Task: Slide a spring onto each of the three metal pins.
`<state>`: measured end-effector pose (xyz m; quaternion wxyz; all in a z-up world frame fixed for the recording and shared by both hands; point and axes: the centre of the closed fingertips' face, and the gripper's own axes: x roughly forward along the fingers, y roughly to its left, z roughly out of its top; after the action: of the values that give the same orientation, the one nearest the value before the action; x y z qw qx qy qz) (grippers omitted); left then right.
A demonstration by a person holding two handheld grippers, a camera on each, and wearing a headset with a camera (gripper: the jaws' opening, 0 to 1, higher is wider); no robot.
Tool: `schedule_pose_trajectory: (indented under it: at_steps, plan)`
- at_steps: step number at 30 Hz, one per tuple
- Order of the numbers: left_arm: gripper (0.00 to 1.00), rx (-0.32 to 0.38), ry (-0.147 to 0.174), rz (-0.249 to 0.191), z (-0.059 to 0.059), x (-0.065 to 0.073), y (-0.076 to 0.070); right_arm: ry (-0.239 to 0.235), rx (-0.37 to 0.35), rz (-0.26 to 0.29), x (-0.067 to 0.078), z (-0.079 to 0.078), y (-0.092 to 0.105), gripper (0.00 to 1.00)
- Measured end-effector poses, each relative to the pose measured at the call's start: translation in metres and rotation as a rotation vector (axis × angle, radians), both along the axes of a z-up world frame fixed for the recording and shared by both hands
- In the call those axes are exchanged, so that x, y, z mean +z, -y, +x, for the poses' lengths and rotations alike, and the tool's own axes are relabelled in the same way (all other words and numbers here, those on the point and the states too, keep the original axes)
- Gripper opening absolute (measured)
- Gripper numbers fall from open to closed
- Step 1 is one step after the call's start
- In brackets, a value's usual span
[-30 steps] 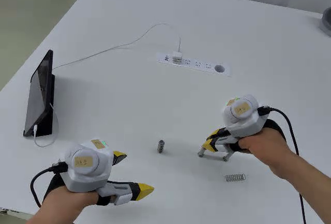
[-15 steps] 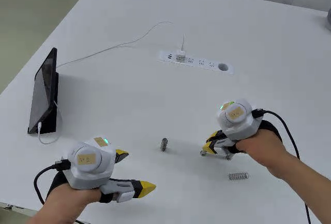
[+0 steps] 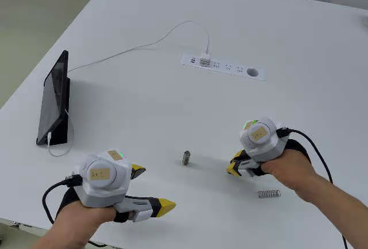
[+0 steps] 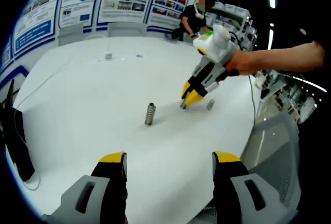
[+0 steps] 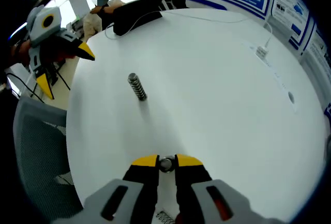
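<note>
While right hand-held gripper [image 5: 166, 159] clamps pin [image 5: 166, 165], left hand-held gripper [image 4: 169, 157] released, white table [image 3: 172, 105], tablet [image 3: 54, 96], pwr strip [image 3: 224, 66]

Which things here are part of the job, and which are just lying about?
Job: upright metal pin wearing a coiled spring; loose coiled steel spring; small metal pin held by the right gripper.
Lying about: black flat tablet; white power strip.

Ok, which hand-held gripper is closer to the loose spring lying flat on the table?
Right. The right hand-held gripper, shut on a pin, is just beside the loose spring; the left hand-held gripper sits well off, beyond the upright spring.
</note>
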<state>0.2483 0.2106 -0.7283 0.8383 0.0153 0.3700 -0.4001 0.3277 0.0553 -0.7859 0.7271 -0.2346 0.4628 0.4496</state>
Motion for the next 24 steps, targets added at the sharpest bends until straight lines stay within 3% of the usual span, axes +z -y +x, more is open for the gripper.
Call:
schedule_pose_trajectory:
  at_steps: [5,14,24]
  plan:
    - [0.68,0.002,-0.001,0.000,0.000,0.000,-0.001,-0.006,-0.006,0.005,0.000,-0.002,0.000,0.15]
    - [0.68,-0.001,0.007,-0.002,0.002,0.002,0.001,-0.021,-0.037,0.051,0.010,-0.010,-0.001,0.30]
    - [0.68,-0.006,0.008,-0.012,-0.005,0.006,0.004,0.017,-0.106,0.070,0.019,-0.018,0.010,0.45]
